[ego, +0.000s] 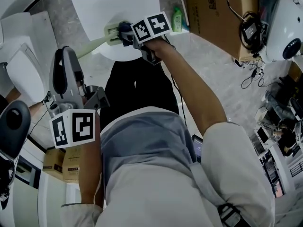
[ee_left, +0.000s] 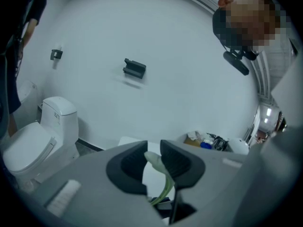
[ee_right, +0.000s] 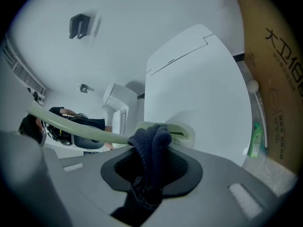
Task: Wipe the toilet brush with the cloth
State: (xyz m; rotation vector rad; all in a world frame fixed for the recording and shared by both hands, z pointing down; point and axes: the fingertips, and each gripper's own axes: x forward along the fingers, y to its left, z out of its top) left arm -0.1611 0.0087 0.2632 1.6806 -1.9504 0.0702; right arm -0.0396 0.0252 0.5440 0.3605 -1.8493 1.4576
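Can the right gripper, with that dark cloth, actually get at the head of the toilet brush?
Probably yes. The right gripper has its cloth seemingly pressed against the brush head, with nothing between them, while the left gripper holds the handle by its far end.

Two grippers [ee_left: 152, 156] [ee_right: 151, 162], one toilet brush [ego: 94, 43], one dark cloth [ee_right: 151, 143], one green bottle [ego: 177, 19]
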